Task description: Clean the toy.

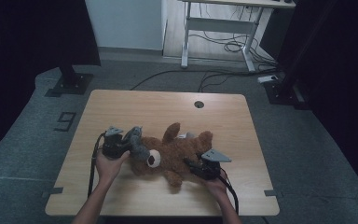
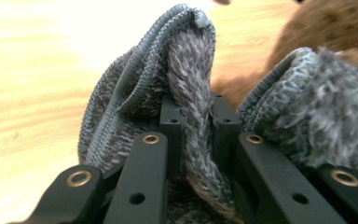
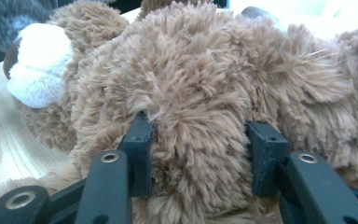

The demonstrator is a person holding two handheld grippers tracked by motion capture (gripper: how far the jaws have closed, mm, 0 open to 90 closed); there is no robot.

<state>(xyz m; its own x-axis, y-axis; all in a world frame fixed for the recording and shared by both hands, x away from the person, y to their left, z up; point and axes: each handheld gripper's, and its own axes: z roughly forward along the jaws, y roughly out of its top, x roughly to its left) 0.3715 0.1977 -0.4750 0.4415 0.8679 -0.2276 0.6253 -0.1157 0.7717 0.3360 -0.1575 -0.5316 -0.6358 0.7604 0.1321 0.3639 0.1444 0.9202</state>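
Your left gripper [image 2: 193, 128] has its jaws nearly together, pinching a fold of the one grey knit hat [image 2: 186, 84]. Your right gripper [image 3: 200, 154], jaws partly apart, squeezes the single brown teddy bear [image 1: 177, 151] lying mid-table [image 1: 121, 107].

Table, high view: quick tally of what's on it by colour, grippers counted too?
Brown: 1, teddy bear
Grey: 1, knit hat
Black: 2, left gripper shut on the knit hat, right gripper shut on the teddy bear
Total: 4
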